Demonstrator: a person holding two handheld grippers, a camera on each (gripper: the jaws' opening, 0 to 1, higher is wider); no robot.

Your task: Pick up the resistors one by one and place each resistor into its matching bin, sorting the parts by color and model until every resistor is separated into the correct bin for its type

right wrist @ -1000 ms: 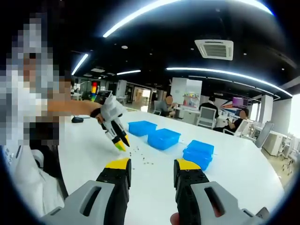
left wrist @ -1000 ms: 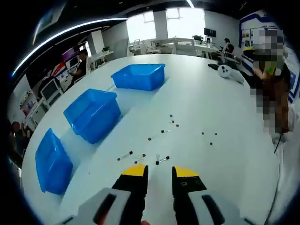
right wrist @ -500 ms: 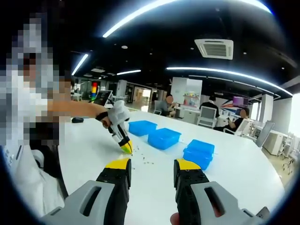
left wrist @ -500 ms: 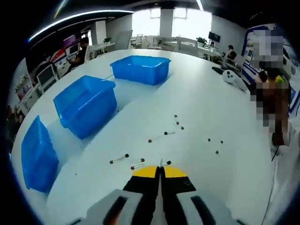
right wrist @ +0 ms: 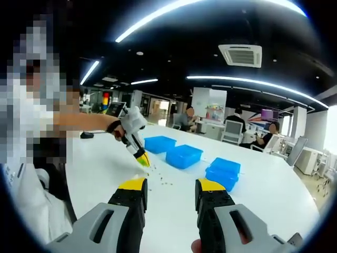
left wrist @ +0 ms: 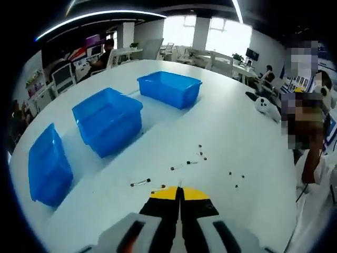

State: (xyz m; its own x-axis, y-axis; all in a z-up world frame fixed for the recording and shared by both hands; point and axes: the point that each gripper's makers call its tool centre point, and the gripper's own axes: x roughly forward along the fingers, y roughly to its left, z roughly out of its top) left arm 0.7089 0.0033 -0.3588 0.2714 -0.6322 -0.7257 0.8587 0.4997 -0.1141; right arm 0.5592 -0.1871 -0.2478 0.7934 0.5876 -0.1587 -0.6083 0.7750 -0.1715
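Three blue bins stand in a row on the white table (left wrist: 237,132): a far bin (left wrist: 169,88), a middle bin (left wrist: 109,120) and a near bin (left wrist: 47,164). Several small resistors (left wrist: 177,167) lie scattered ahead of my left gripper (left wrist: 179,188). Its jaws are shut, with a thin resistor lead (left wrist: 180,184) poking out between the tips, held above the table. In the right gripper view my right gripper (right wrist: 170,188) stands open with nothing in it, well back from the bins (right wrist: 184,155). The left gripper (right wrist: 141,157) shows there too, over the loose resistors (right wrist: 163,183).
A white controller-like object (left wrist: 265,105) lies at the table's far right. A person stands at the right table edge (left wrist: 308,158). More people sit at desks beyond the table (right wrist: 237,132). Bare tabletop lies between bins and resistors.
My left gripper was open over a resistor, shut on it, and has since lifted off the table. The right gripper has stayed still and open.
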